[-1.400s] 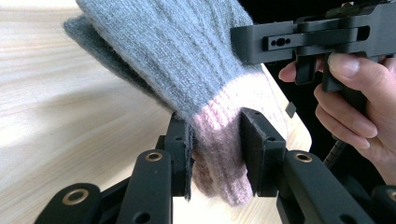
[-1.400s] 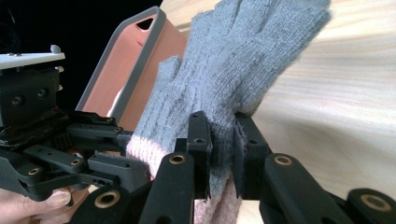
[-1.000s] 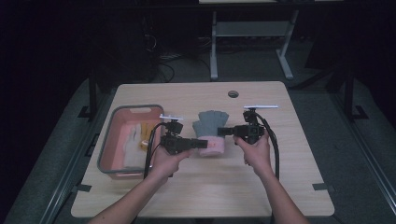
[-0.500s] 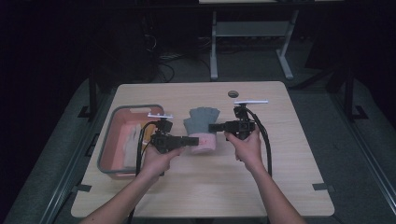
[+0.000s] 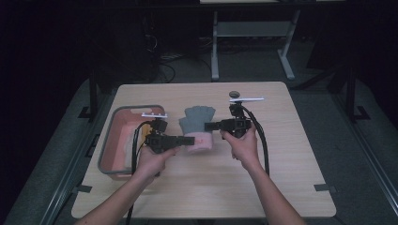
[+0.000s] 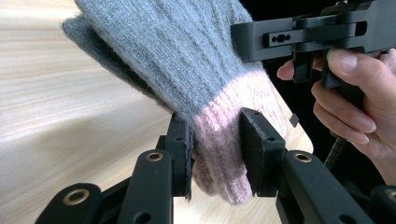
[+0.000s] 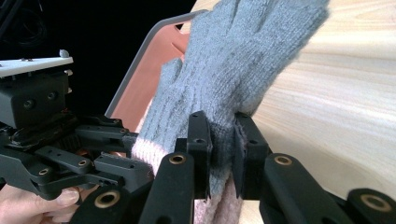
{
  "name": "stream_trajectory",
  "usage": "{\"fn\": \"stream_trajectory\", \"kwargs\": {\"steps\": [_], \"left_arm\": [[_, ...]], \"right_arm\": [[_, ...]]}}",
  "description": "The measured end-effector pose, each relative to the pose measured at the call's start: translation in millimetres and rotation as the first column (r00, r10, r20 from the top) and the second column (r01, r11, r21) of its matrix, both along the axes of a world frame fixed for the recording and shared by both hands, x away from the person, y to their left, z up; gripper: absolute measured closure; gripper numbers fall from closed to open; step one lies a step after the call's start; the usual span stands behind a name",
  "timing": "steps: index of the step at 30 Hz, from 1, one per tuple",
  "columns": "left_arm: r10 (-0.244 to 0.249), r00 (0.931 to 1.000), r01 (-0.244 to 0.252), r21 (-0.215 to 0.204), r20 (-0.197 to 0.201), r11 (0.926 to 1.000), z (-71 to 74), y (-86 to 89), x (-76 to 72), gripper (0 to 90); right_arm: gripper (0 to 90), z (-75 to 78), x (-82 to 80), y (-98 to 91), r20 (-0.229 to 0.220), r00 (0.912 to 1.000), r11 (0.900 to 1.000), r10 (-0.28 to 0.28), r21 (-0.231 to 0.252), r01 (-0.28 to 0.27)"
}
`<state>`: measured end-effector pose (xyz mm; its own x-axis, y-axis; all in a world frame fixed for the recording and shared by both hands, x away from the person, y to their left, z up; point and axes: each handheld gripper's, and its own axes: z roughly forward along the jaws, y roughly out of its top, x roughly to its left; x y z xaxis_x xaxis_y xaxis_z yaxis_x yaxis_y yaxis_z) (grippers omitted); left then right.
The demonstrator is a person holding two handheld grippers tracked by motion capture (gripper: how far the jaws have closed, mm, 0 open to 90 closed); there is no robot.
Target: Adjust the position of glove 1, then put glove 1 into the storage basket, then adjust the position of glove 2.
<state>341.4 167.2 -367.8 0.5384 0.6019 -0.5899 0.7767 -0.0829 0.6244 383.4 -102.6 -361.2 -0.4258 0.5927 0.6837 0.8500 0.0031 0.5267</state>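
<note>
Holding a grey knitted glove (image 5: pixel 197 126) between them, both grippers are sharing one load above the wooden table (image 5: pixel 281 178). The left gripper (image 6: pixel 215 147) is clamping the pink cuff (image 6: pixel 224 154), its jaws pressing the ribbing from either side. The right gripper (image 7: pixel 222 140) is pinching the grey wool just above the cuff, jaws nearly together on a fold of fabric. The glove's fingertips are pointing away from the person, and the pink bin (image 5: pixel 117 140) is sitting just beside the left hand (image 5: pixel 152 159). Judging from this, the glove is being carried or spread out for placing. Doing it well probably means keeping both hands moving at one pace, so the knit is neither stretching nor sagging. Either pinch could be slipping off soft wool, so neither grip should loosen until the glove is resting where it belongs.
</note>
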Motion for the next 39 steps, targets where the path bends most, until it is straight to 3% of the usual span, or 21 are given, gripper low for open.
{"fn": "stream_trajectory", "kwargs": {"steps": [39], "left_arm": [[0.069, 0.9974, -0.069, -0.009, 0.021, 0.9976, 19.0, 50.7, -4.6, 66.5]], "right_arm": [[78.8, 19.2, 12.3, 52.0, 0.032, 0.9974, 0.9979, 0.064, 0.002, -0.064]]}}
